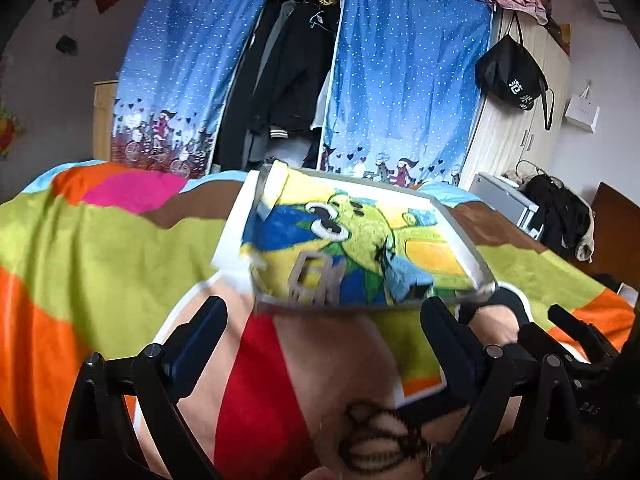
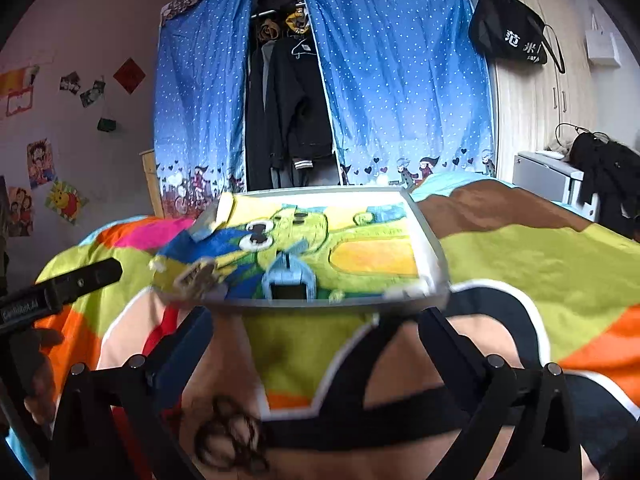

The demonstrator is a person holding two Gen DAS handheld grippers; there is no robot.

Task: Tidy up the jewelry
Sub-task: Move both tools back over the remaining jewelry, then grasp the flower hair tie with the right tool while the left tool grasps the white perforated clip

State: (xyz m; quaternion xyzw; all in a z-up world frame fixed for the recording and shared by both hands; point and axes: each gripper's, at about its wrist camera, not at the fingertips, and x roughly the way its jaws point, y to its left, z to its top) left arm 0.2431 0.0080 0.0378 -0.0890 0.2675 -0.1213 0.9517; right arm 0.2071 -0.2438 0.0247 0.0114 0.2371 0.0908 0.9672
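Both the left hand-held gripper (image 1: 324, 316) and the right hand-held gripper (image 2: 316, 324) gape wide, empty, over a fuzzy, colour-blocked blanket (image 1: 100, 240) on the bed. A rectangular grey-rimmed tray (image 2: 434, 248), lined with plush cartoon cloth, lies just ahead, blurred.

light: even daylight | blur: near foreground smeared | edges: fisheye-bent, dark corners
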